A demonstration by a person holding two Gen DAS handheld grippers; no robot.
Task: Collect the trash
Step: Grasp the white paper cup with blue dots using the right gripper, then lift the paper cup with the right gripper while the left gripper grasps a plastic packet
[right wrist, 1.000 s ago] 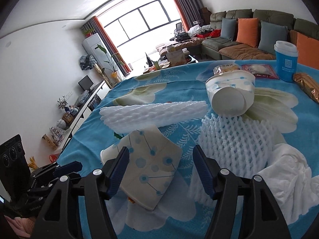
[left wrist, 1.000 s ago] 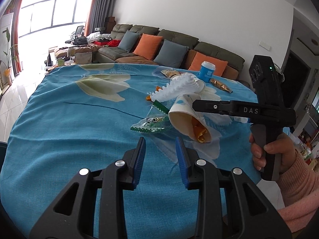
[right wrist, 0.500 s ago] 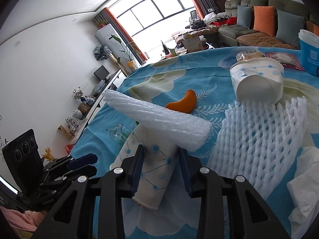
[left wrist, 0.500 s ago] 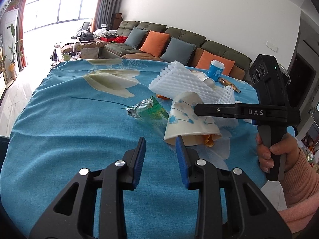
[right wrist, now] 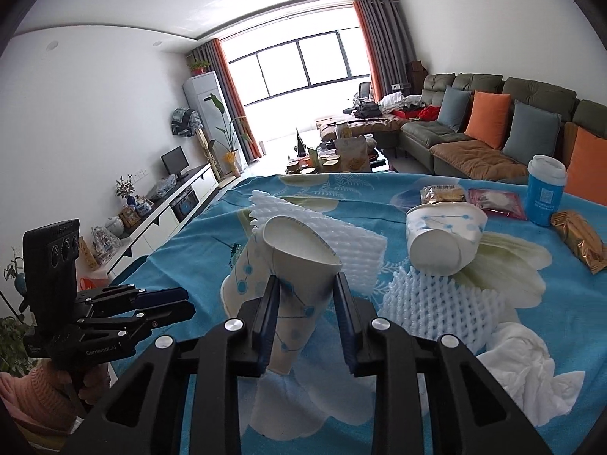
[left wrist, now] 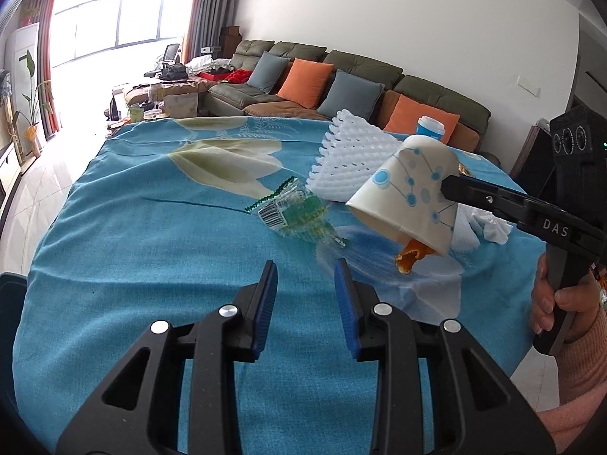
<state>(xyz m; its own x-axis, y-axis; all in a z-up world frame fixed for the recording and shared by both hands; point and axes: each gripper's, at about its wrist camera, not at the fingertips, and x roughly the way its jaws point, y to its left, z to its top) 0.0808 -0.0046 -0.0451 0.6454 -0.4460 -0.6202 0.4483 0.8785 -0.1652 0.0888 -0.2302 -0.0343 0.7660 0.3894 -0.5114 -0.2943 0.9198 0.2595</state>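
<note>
While my right gripper (right wrist: 305,316) is closing on the squashed paper cup (right wrist: 282,276) (held clear of the blue tablecloth (left wrist: 159,235)), orange peel (left wrist: 411,256) seems to poke out; my left gripper (left wrist: 305,297) hovers spread, empty.

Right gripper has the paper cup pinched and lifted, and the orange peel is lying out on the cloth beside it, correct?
Not quite. The right gripper does pinch the lifted paper cup, its jaws closing on it, but the orange peel sticks out of the cup's open mouth, not beside it. The left wrist view shows this.
</note>
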